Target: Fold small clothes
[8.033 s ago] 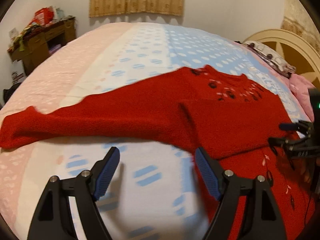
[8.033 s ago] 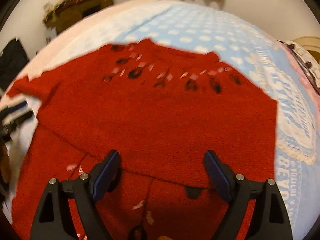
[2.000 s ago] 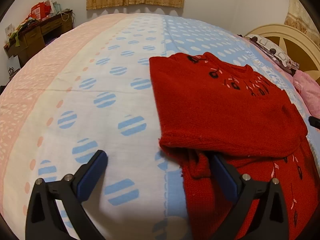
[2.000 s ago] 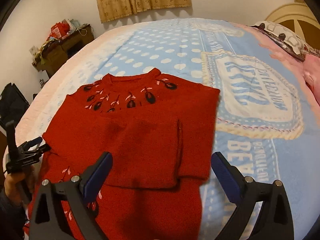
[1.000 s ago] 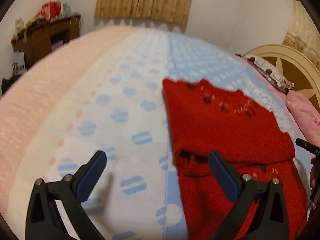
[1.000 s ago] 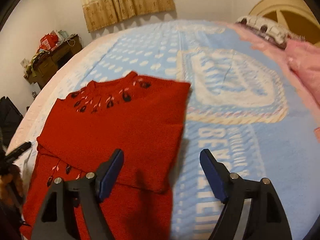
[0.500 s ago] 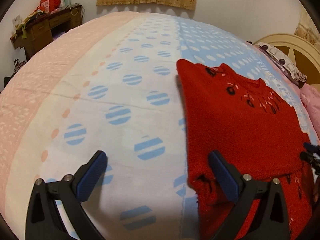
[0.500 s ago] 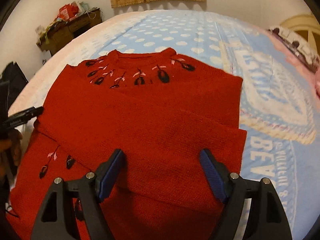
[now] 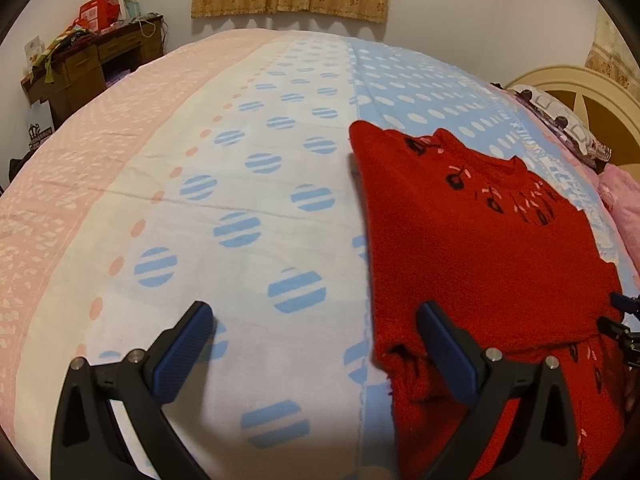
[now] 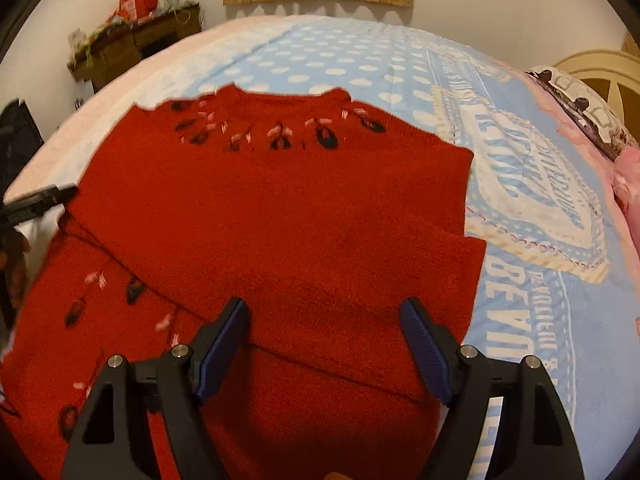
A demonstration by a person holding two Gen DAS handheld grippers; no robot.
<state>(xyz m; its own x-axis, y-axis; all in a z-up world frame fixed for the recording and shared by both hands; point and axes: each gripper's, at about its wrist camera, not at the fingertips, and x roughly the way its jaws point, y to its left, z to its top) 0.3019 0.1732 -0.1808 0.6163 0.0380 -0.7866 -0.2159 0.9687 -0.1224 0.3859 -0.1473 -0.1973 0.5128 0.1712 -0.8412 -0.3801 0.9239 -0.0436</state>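
A red knitted sweater (image 10: 288,216) with black and pink motifs at the neck lies flat on the bed, both sleeves folded in across its chest. In the left wrist view the sweater (image 9: 480,248) fills the right half. My left gripper (image 9: 316,332) hangs open above the sweater's left edge, its right finger over the folded sleeve, its left finger over bare sheet. My right gripper (image 10: 324,328) stands open low over the lower edge of the folded sleeves, nothing between its pads. The left gripper's tip (image 10: 40,200) shows at the left edge of the right wrist view.
The bed cover (image 9: 240,200) is pink, white and blue with dots; a blue printed panel (image 10: 532,208) lies right of the sweater. A pillow (image 9: 560,120) and cream headboard (image 9: 592,92) sit far right. A cluttered wooden desk (image 9: 92,60) stands by the far left wall.
Both grippers have sunk closer to the sweater over the last second. The right one swung left from the sweater's right edge to above its middle. Jaws stayed open.
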